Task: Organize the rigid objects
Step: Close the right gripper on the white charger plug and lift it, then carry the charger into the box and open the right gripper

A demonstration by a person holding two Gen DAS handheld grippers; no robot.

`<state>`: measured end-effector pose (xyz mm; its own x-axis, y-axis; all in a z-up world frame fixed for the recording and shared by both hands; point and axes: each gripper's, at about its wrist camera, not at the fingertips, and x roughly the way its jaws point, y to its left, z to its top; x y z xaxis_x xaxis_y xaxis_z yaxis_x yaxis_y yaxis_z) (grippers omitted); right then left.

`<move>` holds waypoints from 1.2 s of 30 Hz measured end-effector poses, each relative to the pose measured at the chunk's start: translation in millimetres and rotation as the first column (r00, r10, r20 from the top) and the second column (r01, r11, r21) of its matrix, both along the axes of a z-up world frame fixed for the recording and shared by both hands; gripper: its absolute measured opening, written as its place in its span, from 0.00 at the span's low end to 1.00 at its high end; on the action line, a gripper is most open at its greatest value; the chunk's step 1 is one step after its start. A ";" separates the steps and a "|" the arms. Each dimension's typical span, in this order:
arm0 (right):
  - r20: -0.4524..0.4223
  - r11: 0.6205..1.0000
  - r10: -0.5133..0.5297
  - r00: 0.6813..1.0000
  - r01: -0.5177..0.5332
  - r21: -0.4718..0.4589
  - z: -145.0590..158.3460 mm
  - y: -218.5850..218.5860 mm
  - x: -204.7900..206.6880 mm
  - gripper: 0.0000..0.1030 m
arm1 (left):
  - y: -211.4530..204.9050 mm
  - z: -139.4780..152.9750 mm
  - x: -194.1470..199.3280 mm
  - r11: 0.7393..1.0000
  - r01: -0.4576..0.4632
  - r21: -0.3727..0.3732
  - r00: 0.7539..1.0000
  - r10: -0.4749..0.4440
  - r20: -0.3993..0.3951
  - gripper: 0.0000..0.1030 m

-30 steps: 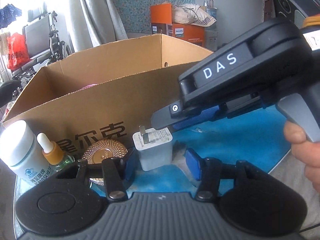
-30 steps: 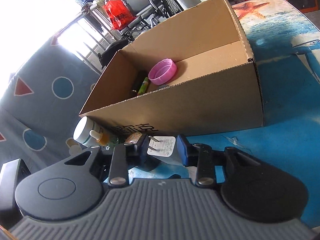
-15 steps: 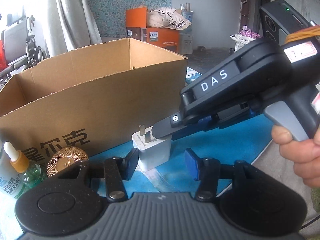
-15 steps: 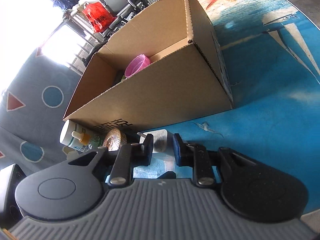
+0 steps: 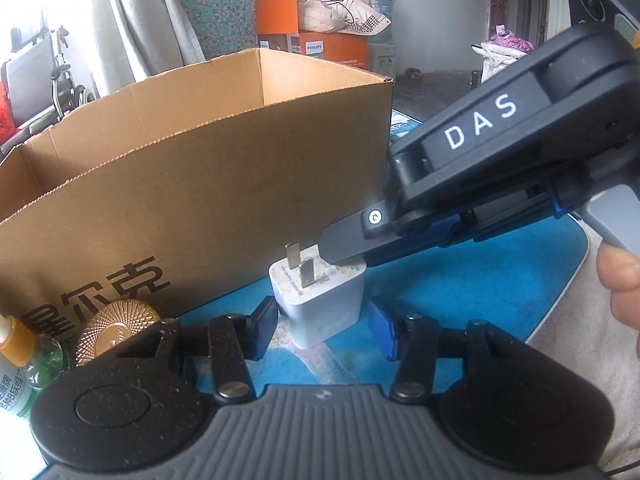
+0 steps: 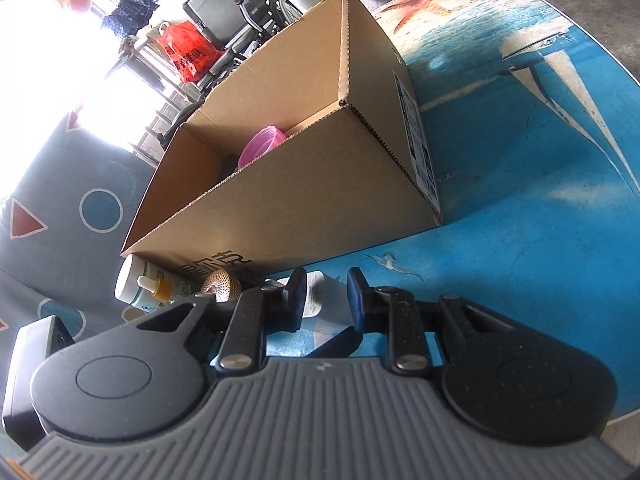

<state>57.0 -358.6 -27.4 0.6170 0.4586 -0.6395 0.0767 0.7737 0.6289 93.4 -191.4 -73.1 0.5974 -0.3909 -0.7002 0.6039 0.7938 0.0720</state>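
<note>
White plug adapter (image 5: 320,304) stands on the blue table (image 5: 460,280), prongs up, just in front of the cardboard box (image 5: 200,184), near the box's right front corner.

Left gripper (image 5: 320,326): jaws straddle the adapter body and are closing. Left pad looks at or very near the adapter's side, and a thin gap shows at the right pad. No firm clamp.

Right gripper (image 5: 340,248) comes in from the right of the box corner in the left wrist view, black body marked "DAS". Its tip sits on the adapter's top face beside the prongs. In the right wrist view its jaws are narrow and opening slightly, with the adapter (image 6: 320,294) between them. Pads look close to it, but contact can't be confirmed, so I read it as not gripped. A hand (image 5: 620,280) holds the gripper's trigger at the far right edge.

Left of the adapter, along the box's front wall:
- gold ribbed disc (image 5: 116,326), touching or just beside the box
- dropper bottle with orange collar (image 5: 18,346), further left
- white-capped bottle (image 6: 134,284), behind the dropper, seen in the right wrist view

Inside the box, a pink lid (image 6: 264,146) lies against the far wall. A dark item beside it is too hidden to identify.
</note>
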 end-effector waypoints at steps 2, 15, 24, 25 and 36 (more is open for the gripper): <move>-0.003 1.000 0.005 1.000 -0.005 0.012 -3.1 0.5 0.7 0.22 | -1.3 -1.6 -0.3 1.000 -0.002 -0.001 1.000 0.002 0.011 0.46; 0.001 1.000 0.003 1.000 -0.003 0.021 1.5 5.7 -6.0 0.23 | 3.7 15.7 -11.4 0.999 -0.024 -0.021 1.000 0.025 0.017 0.46; 0.200 0.997 0.070 0.977 -0.063 -0.040 76.2 23.1 -18.9 0.24 | 19.2 91.2 -15.5 0.994 -0.085 -0.063 0.983 0.094 0.158 0.46; 0.221 0.996 0.085 0.972 -0.075 -0.053 85.2 25.2 -15.3 0.24 | 20.4 98.9 -9.9 0.994 -0.090 -0.069 0.981 0.100 0.165 0.46; 0.240 0.976 0.209 0.948 -0.187 -0.111 139.2 28.8 100.0 0.27 | 12.6 135.2 106.6 0.967 -0.238 -0.092 0.969 0.243 0.049 0.46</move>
<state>157.0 -329.8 111.8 0.6640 0.5378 -0.5195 -0.2342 0.8094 0.5386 200.0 -178.8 62.1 0.7208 -0.2868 -0.6310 0.3908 0.9200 0.0283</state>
